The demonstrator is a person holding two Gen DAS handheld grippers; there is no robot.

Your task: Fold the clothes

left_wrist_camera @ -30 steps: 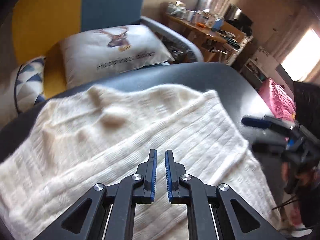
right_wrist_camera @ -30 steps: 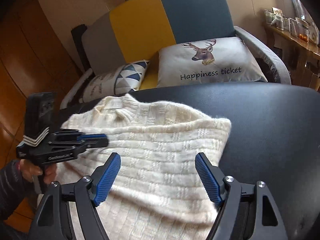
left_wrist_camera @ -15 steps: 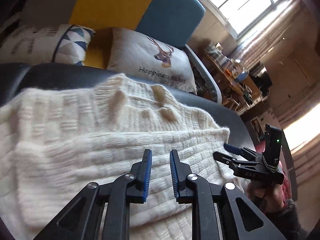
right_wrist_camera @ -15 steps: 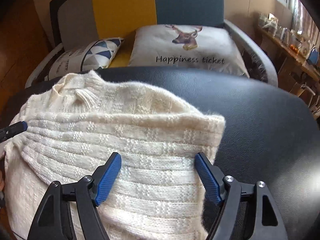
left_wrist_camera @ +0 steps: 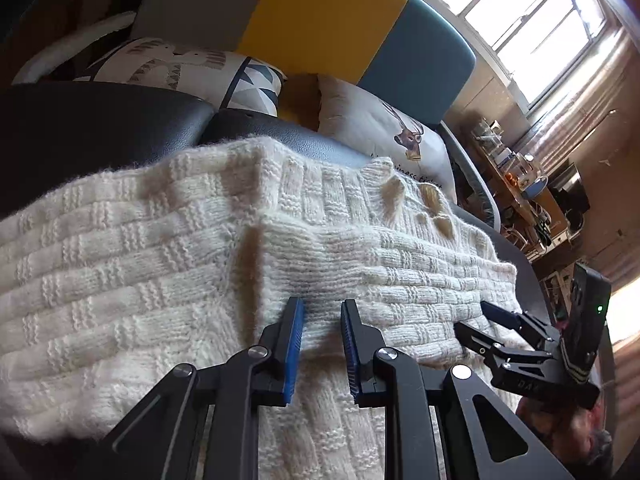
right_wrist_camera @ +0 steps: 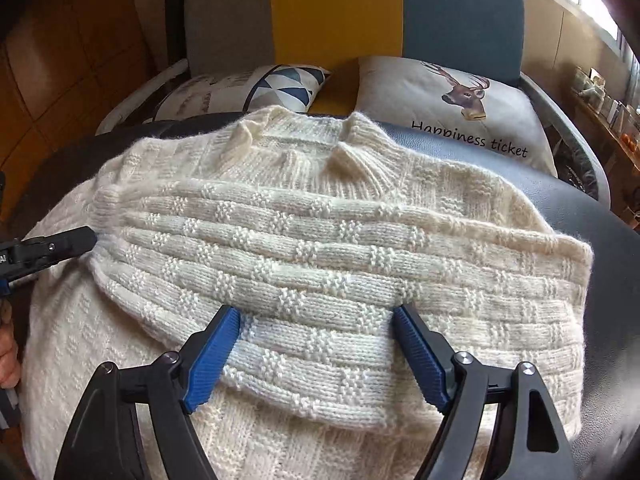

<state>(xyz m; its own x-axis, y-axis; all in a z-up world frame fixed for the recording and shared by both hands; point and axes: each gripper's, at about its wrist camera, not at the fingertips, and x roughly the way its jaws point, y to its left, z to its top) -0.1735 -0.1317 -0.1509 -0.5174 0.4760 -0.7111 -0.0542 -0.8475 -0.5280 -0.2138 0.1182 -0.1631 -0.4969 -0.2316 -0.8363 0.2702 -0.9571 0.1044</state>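
Cream sweater flat on black table, collar toward the sofa, body running toward the cameras. One sleeve folded crosswise over the chest, cuff at left. Left gripper slightly parted, nothing pinched. Right gripper wide, opening, straddling the sleeve, no grip.

Both grippers are black-framed with silver screws, ribbed blue-padded jaws, perhaps white stripes.

Grey-yellow-teal sofa, deer cushion, bright window, wood floor.
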